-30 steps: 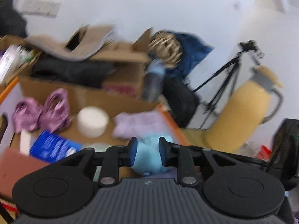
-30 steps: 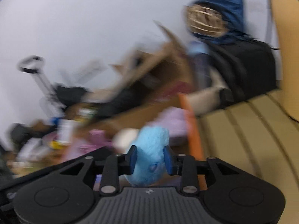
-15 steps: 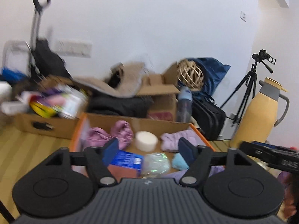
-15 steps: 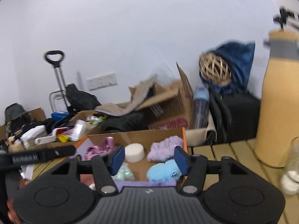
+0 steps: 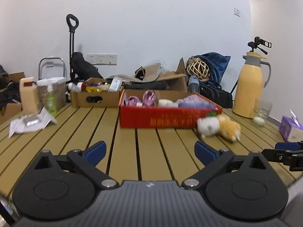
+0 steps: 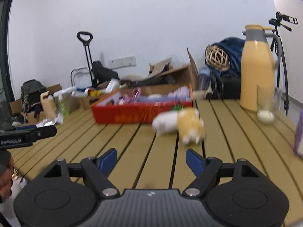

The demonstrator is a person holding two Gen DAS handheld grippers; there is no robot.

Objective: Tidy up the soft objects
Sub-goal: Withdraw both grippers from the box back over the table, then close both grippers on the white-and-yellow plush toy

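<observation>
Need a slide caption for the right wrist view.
Open right gripper over the slatted table, facing a plush toy beside the red box.

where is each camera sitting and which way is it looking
Left wrist: rides the left gripper, jaws open and empty, looking across the slatted wooden table at the red cardboard box; the right gripper's tip shows at right.
Right wrist: rides the right gripper, jaws open and empty, facing the yellow-and-white plush toy; the left gripper's tip and a hand show at left.
Shared: box, plush, yellow thermos jug.
</observation>
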